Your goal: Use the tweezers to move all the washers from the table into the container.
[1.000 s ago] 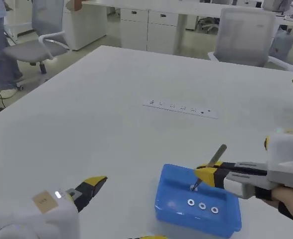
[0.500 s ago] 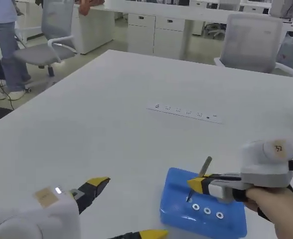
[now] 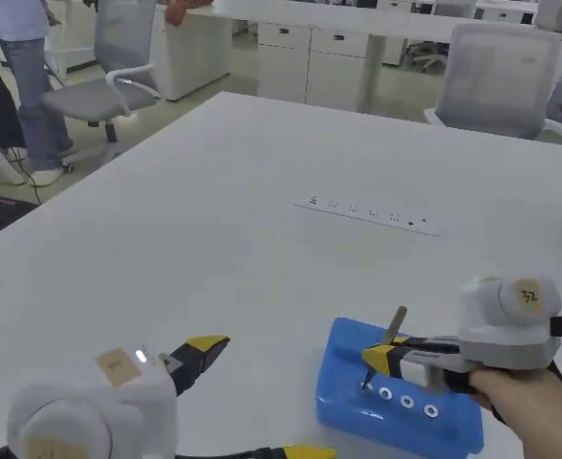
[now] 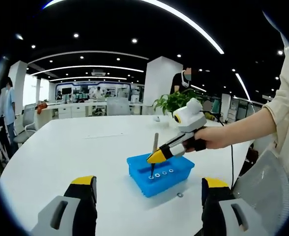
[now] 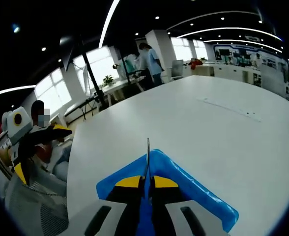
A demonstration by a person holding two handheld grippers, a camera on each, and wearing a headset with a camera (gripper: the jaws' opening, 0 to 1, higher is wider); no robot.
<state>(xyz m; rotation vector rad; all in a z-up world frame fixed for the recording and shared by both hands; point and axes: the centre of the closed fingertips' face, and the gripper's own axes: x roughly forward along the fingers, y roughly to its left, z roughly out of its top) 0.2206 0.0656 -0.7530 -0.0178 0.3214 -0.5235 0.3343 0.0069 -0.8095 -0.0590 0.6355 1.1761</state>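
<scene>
A blue container sits near the table's front edge with three washers in it. My right gripper is shut on the tweezers, and their tips point down inside the container's left end. In the right gripper view the tweezers stick out from the shut jaws over the container. The left gripper stands open left of the container. In the left gripper view one washer lies on the table beside the container.
A flush power strip runs across the middle of the white table. Office chairs stand behind the far edge, and a person stands by another chair at the far left.
The head camera has shifted. My right gripper has moved a little left over the container with the tweezers more upright, tips still inside it. The left gripper stays open.
</scene>
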